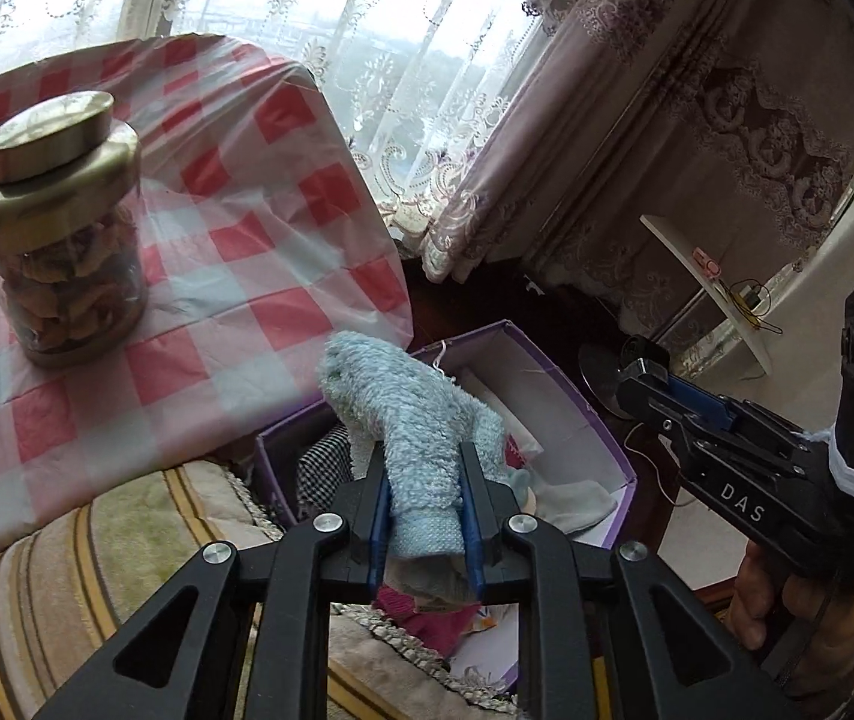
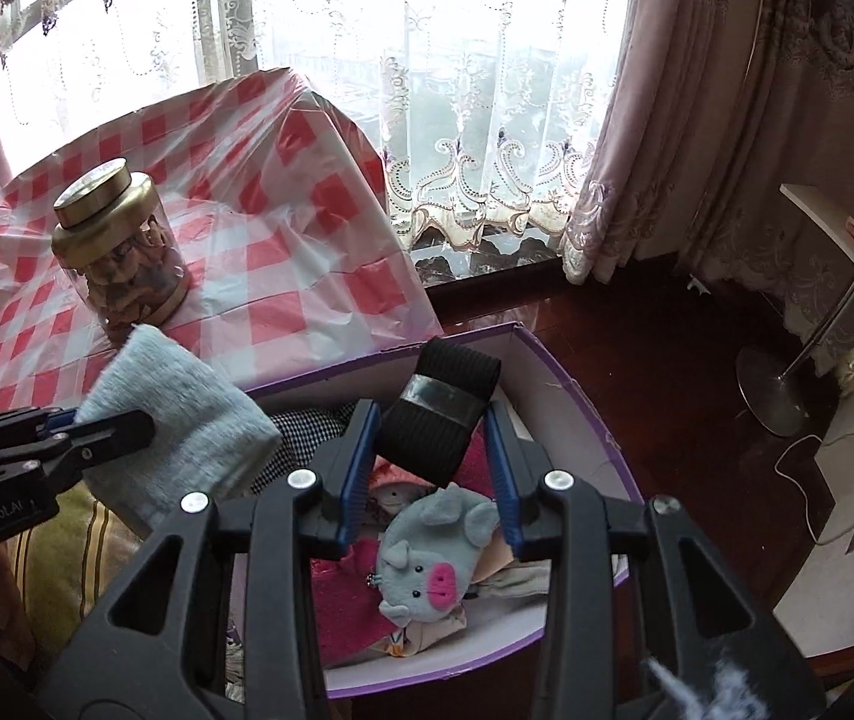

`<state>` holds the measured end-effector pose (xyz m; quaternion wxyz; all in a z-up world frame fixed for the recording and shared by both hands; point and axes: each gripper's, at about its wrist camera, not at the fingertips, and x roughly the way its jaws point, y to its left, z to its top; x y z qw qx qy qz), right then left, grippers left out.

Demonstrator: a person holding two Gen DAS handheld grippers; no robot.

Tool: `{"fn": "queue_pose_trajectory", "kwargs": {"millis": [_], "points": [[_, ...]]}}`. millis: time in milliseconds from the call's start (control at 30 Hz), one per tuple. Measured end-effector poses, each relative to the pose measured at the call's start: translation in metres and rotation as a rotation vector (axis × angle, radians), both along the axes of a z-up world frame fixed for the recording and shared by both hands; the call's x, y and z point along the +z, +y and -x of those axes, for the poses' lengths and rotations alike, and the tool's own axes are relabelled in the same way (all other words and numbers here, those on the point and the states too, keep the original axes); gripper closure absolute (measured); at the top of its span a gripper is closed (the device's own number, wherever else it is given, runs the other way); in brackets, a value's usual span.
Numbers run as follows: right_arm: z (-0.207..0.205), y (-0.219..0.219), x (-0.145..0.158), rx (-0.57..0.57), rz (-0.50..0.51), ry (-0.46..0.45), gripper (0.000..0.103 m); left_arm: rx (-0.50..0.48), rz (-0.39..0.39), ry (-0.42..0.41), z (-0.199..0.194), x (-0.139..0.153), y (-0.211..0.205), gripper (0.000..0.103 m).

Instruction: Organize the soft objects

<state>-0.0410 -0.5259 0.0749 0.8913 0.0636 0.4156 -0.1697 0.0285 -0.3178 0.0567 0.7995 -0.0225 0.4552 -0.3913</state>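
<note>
The left gripper [image 1: 424,501] clamps a blue sock [image 1: 409,420] above the purple box [image 2: 577,414]; the right gripper [image 2: 434,468], part open, loosely straddles a black sock [image 2: 439,414] over it. Several soft things already lie inside, so sorting seems midway.

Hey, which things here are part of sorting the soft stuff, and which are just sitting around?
Part of the job:
blue fuzzy sock, in left gripper
black sock
purple box
pig plush

Just around:
snack jar
checked tablecloth
curtains
</note>
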Motion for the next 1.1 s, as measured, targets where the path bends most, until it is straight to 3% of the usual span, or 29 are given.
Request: {"fn": "queue_pose_trajectory", "kwargs": {"millis": [33, 100, 167, 400, 500, 567, 1100], "points": [[0.001, -0.001, 0.0, -0.005, 0.0, 0.003, 0.063, -0.012, 0.0, 0.016, 0.0, -0.004, -0.005, 0.073], [0.004, -0.001, -0.001, -0.008, 0.005, 0.006, 0.051, -0.026, -0.019, 0.038, 0.002, -0.011, -0.014, 0.052], [0.007, 0.001, 0.0, -0.01, 0.008, 0.0, 0.041, -0.035, -0.039, 0.061, 0.002, -0.016, -0.019, 0.045], [0.022, 0.012, -0.003, -0.005, 0.008, 0.026, 0.034, -0.003, -0.065, 0.123, 0.016, -0.026, 0.004, 0.044], [0.03, 0.016, -0.005, -0.004, -0.003, 0.036, 0.033, -0.011, -0.071, 0.15, 0.029, -0.029, 0.013, 0.034], [0.034, 0.016, -0.007, -0.008, -0.001, 0.041, 0.033, -0.015, -0.071, 0.182, 0.037, -0.036, 0.018, 0.034], [0.038, 0.023, -0.008, 0.004, -0.017, 0.042, 0.033, -0.004, -0.065, 0.182, 0.04, -0.042, 0.019, 0.03]]}}
